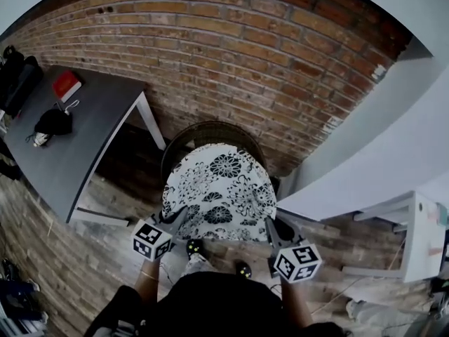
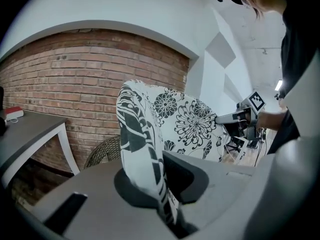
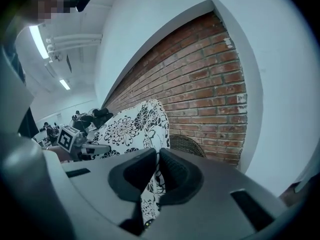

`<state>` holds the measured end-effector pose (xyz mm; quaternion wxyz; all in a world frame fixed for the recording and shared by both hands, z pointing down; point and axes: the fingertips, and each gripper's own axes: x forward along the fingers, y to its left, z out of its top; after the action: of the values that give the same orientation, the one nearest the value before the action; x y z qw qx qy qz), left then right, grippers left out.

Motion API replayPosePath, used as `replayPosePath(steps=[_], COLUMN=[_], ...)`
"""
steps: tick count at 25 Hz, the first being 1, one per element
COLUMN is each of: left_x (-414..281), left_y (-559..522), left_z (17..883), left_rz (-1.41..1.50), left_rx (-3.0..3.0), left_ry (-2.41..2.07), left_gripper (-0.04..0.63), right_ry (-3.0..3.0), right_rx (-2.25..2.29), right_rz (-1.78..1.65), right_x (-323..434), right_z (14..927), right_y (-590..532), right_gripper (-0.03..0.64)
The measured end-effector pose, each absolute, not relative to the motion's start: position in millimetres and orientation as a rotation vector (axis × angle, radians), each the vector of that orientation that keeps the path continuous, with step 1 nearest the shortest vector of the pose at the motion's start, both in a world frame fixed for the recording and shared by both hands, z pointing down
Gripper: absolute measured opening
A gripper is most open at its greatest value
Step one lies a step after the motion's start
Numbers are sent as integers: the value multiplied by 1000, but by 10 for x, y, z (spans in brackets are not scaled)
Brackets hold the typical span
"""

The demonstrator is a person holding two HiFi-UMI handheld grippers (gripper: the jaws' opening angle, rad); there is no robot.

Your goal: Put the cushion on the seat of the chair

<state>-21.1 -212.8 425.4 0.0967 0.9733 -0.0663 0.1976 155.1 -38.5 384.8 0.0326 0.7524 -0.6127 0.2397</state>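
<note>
Cushion corners are pinched on both sides: the jaws of the left gripper are closed on its left near edge, and those of the right gripper on its right. The floral cushion is held spread ahead of the jaws, with the wicker chair beyond and below them. Both grips should be lowered level and together, so that the cushion is centred over the seat before the jaws are released.

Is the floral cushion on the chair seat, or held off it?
Off it: the left claw and right claw pinch the cushion, held tilted above the wicker chair.
</note>
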Motion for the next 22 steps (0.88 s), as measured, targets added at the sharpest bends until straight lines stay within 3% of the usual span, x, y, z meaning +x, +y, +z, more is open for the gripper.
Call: replayPosePath(steps=[22], left_x=[-142], left_y=[-2833], left_z=[4850], left_rz=[682], left_rx=[2826], left_ry=[77], left_gripper=[12], right_ry=[-1652], right_rx=[2366], right_rz=[897], right_x=[1217], right_z=[4220], right_y=[-974], right_gripper=[23])
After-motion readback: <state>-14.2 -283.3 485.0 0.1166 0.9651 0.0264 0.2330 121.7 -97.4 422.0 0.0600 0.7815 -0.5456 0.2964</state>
